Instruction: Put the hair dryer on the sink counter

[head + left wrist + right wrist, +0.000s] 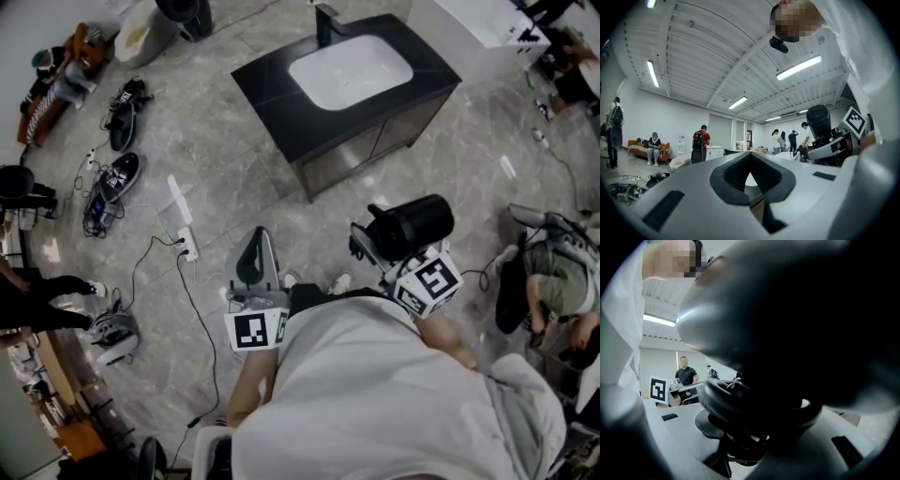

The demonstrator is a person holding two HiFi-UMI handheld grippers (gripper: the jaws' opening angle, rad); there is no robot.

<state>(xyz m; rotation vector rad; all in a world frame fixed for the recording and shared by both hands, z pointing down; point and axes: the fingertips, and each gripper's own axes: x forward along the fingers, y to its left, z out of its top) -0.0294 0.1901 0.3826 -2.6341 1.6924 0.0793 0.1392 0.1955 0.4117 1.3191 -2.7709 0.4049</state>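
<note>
A black hair dryer [417, 225] hangs over the floor in front of me, with my right gripper [380, 248] shut on it. In the right gripper view the hair dryer [787, 333] fills most of the picture, its dark body and coiled cord wedged between the grey jaws. From the left gripper view the hair dryer [819, 123] shows at the right. My left gripper [255, 262] is lower left of it, jaws together with nothing in them. The black sink counter [281, 103] with its white basin [352, 70] stands ahead, a step away across the floor.
A faucet [325, 21] rises at the counter's back edge. Shoes [122, 112] and a power strip with cables [186, 244] lie on the floor to the left. A person [562, 281] sits at the right. Other people stand farther off.
</note>
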